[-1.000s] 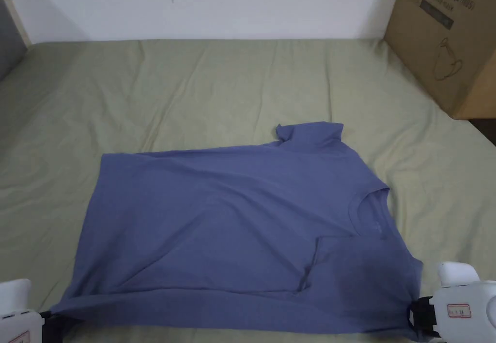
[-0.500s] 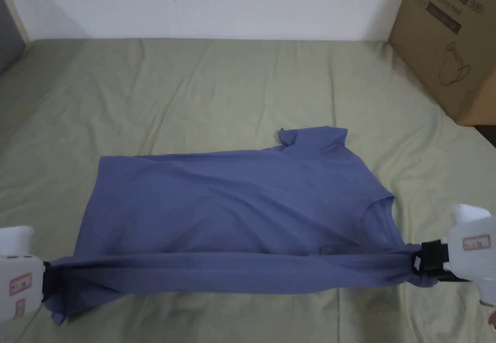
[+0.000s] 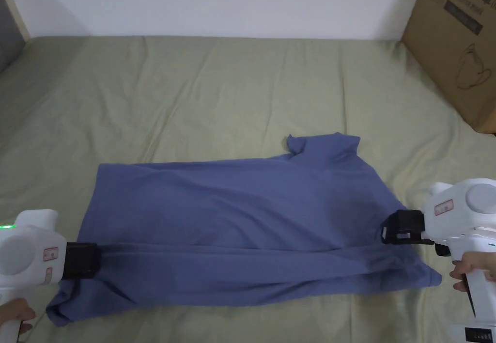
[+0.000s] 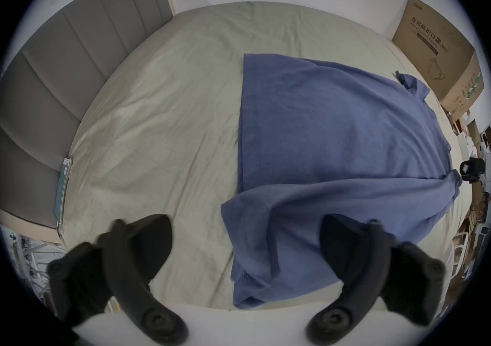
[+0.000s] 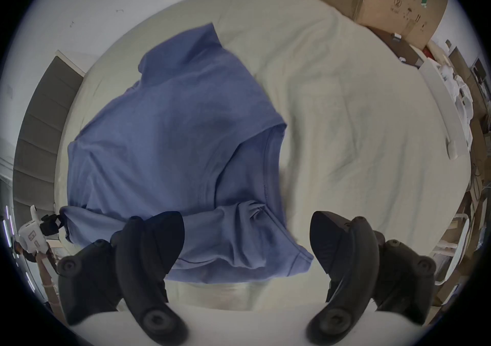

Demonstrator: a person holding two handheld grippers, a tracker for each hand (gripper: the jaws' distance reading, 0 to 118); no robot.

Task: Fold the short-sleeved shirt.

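A: Item one — shirt?

B: Blue, short-sleeved, lying across the lower centre of the head view on the green bed sheet; collar end toward the right of the frame, hem toward the left. The near long edge is doubled over the body as a band along the bottom, probably the first lengthwise fold.

A: Item two, left gripper?

B: Lower left of the frame, at the hem end of that band. In its own view the jaws stand wide apart, cloth passing between them without being pinched.

A: Item three, right gripper?

B: Right edge, beside the collar end. Jaws likewise apart — nothing clamped. Both sit at the fold's ends, apparently having set it down.

A: Sundries?

B: Cardboard box, upper right corner.
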